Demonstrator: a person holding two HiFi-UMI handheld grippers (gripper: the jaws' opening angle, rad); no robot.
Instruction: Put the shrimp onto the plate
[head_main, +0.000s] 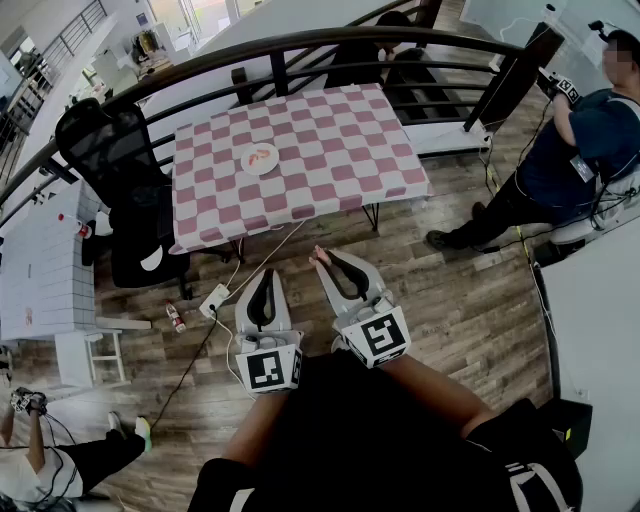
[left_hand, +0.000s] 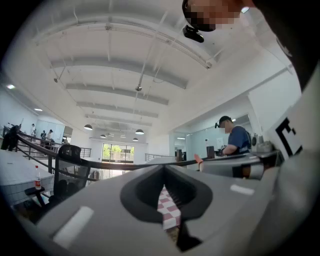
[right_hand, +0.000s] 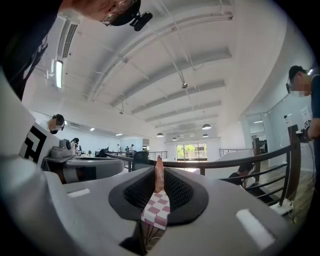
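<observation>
A table with a pink-and-white checked cloth (head_main: 330, 190) stands ahead of me. On it sits a small white plate (head_main: 247, 162) with an orange shrimp (head_main: 263, 155) lying in it. Both grippers are held low over the wooden floor, well short of the table. My right gripper (head_main: 322, 258) is shut on a pale pink shrimp (head_main: 319, 256). That shrimp sticks up between the jaw tips (right_hand: 159, 172) in the right gripper view. The left gripper (head_main: 268, 274) is shut, nothing in it. From the left gripper view (left_hand: 164, 167) the held shrimp (left_hand: 198, 160) shows off to the right.
A curved black railing (head_main: 300, 45) runs behind the table. A black office chair (head_main: 110, 150) stands at the table's left. A power strip (head_main: 215, 298), cables and a bottle (head_main: 175, 318) lie on the floor. A person (head_main: 580, 150) sits at right; another is at lower left.
</observation>
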